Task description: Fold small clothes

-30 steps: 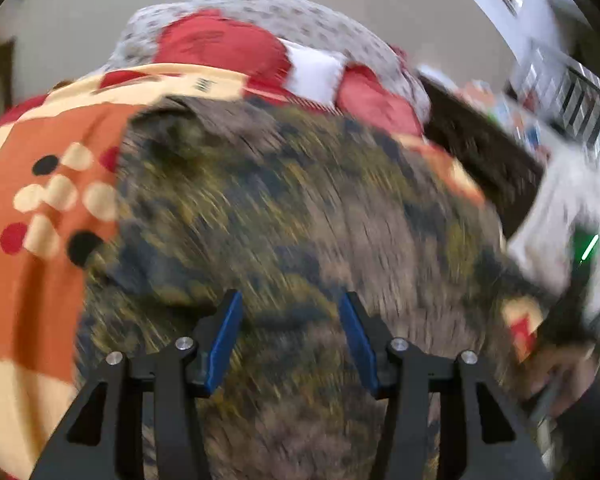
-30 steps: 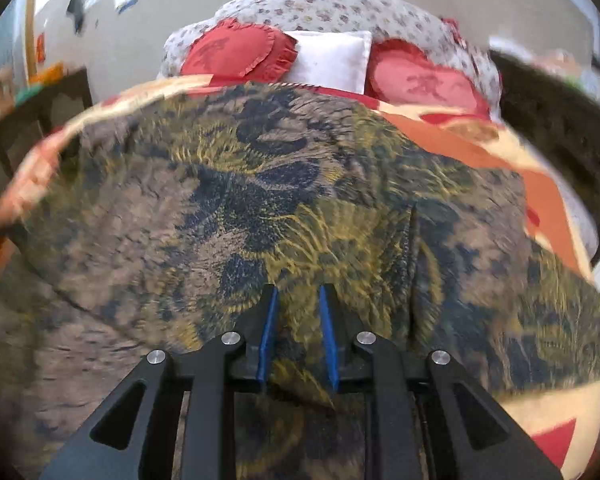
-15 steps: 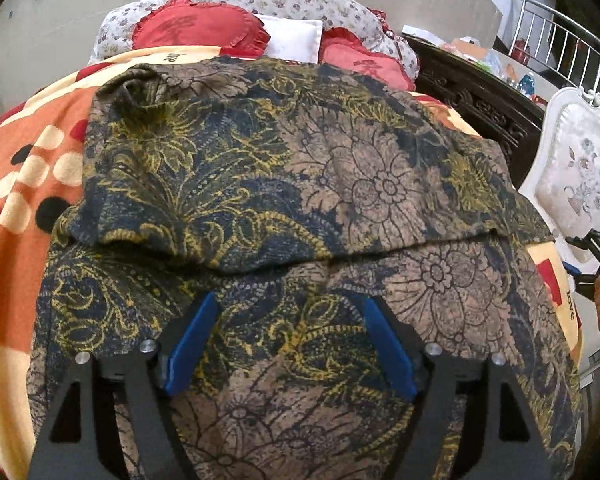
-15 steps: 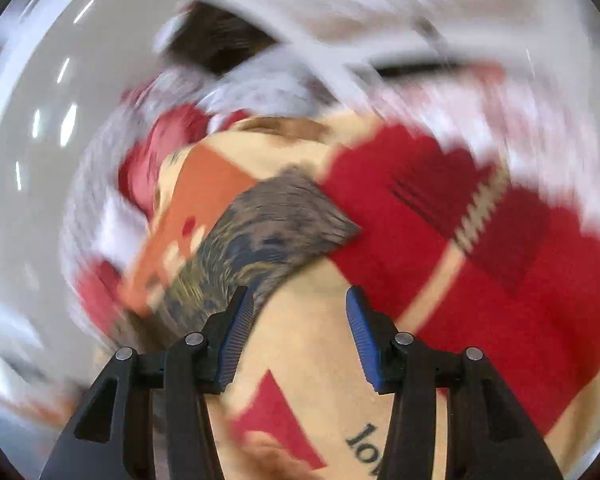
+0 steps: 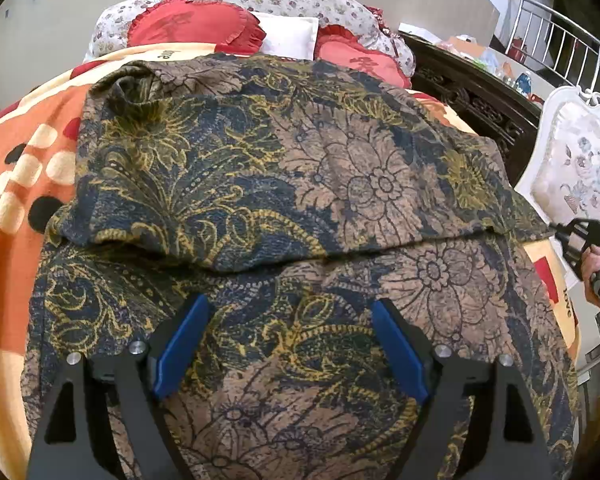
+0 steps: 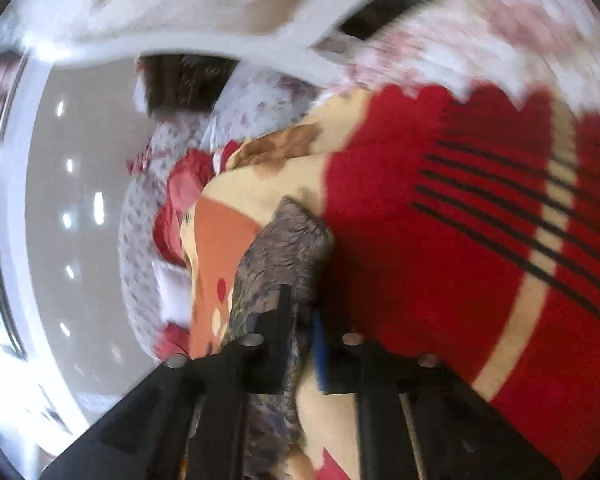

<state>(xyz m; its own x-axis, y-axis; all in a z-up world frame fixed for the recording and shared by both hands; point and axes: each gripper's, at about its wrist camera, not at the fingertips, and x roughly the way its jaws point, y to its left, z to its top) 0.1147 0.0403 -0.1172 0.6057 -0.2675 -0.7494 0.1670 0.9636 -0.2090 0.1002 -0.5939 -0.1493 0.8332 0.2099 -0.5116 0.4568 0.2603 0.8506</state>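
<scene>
The patterned garment (image 5: 284, 184) lies folded once ahead of the left claw (image 5: 288, 352), whose jaws have just spread wide, empty. The right claw (image 6: 300, 340), now swung round to the side edge, has just nipped shut on the cloth there, ready, I'd say, for a crosswise fold.

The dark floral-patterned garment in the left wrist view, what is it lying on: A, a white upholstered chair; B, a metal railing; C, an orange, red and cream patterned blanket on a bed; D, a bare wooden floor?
C: the dark floral-patterned garment is spread over the orange, red and cream patterned blanket, with red pillows beyond it at the bed's head.
</scene>
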